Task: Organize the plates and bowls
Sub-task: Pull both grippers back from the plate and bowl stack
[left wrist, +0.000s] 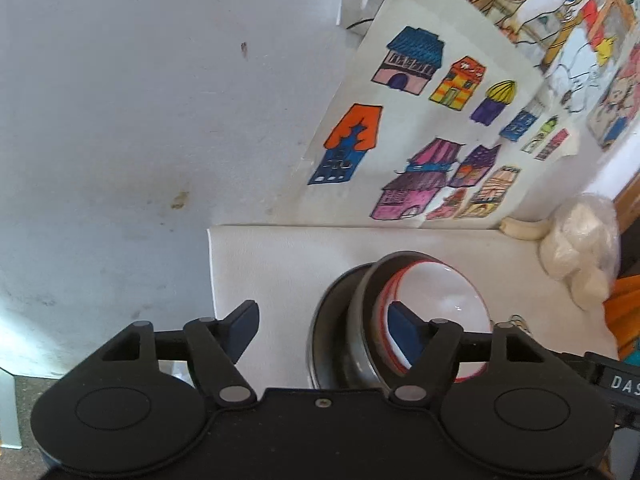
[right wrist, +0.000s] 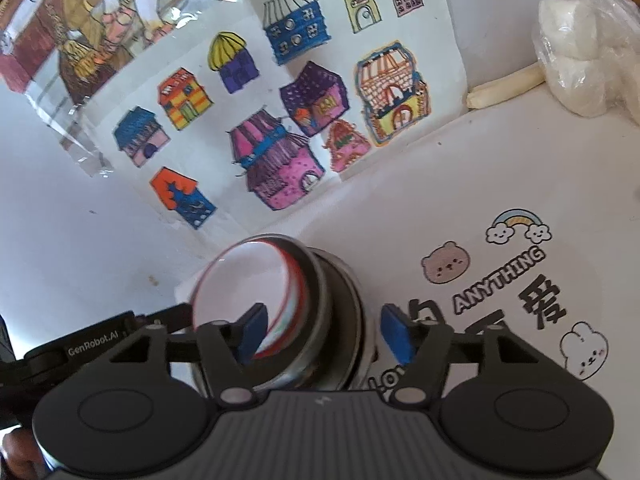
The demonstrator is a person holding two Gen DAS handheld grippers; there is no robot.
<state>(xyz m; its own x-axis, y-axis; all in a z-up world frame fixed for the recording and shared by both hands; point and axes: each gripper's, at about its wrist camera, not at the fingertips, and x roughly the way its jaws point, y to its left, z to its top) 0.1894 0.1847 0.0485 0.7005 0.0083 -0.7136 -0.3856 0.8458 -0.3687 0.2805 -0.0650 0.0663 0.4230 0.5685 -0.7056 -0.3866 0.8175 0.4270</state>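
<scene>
Looks like the stacking step just wrapped: red-rimmed bowl (left wrist: 436, 300) sits nested in the metal dishes (left wrist: 340, 332) on the white bench (left wrist: 280, 260). Left gripper (left wrist: 322, 328) and right gripper (right wrist: 322, 334) fingers spread wide, holding nothing. Next: back off, find another dish.

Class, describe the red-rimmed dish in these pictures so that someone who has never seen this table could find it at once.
Start at the white mat below the sheet of coloured house drawings. Near the mat's corner stands a small stack of dishes, between the two open grippers. The red-rimmed dish is the top one: white and glossy inside with a thin red line round its edge, whereas the metal bowl beneath it is dark and grey.
</scene>
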